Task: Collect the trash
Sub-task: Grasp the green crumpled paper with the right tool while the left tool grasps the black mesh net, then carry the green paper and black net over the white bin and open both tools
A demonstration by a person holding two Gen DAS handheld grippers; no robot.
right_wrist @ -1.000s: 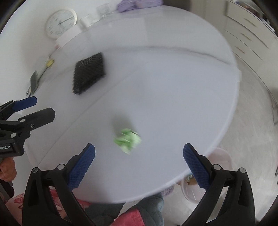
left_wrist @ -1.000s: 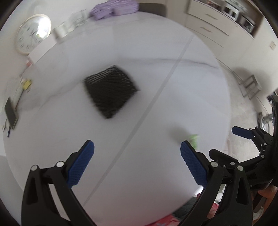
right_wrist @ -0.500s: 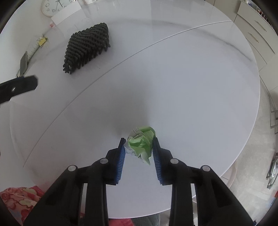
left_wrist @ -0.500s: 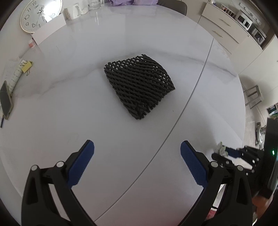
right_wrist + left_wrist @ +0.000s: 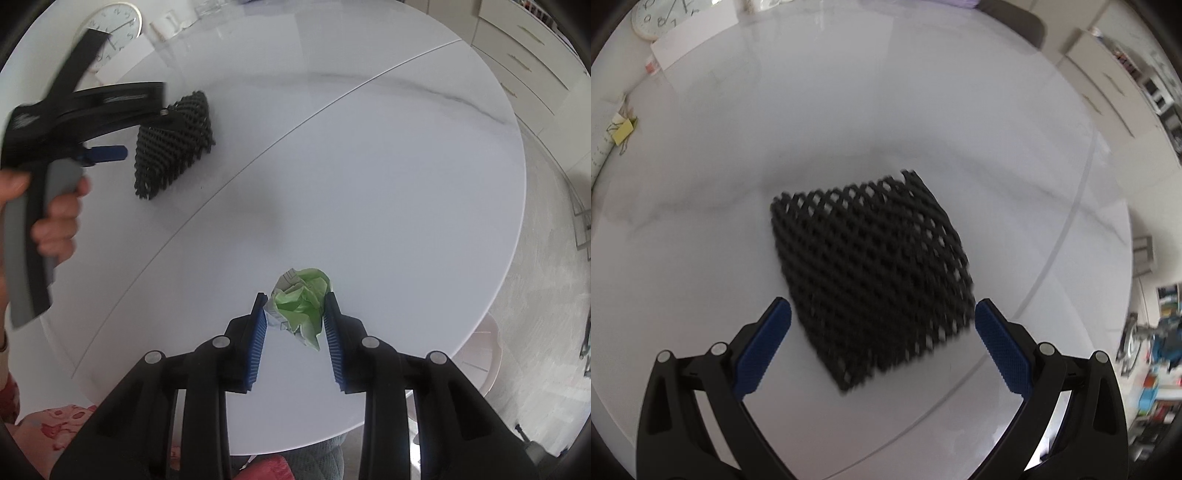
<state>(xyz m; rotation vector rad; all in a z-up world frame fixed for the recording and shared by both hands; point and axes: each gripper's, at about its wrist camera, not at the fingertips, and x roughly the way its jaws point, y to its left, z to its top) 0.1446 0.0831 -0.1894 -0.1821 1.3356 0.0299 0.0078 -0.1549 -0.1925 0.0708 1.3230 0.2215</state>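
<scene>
black foam net motion-blurred, wall clock cropped by edge

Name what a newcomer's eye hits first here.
The crumpled green paper wad, pinched between the right gripper's blue pads near the white round table's front edge. Then the black foam mesh sleeve lying mid-table, with the left gripper wide open right over it.

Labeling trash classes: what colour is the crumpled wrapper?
Light green with white, crumpled wrapper; right wrist view shows it best.
</scene>
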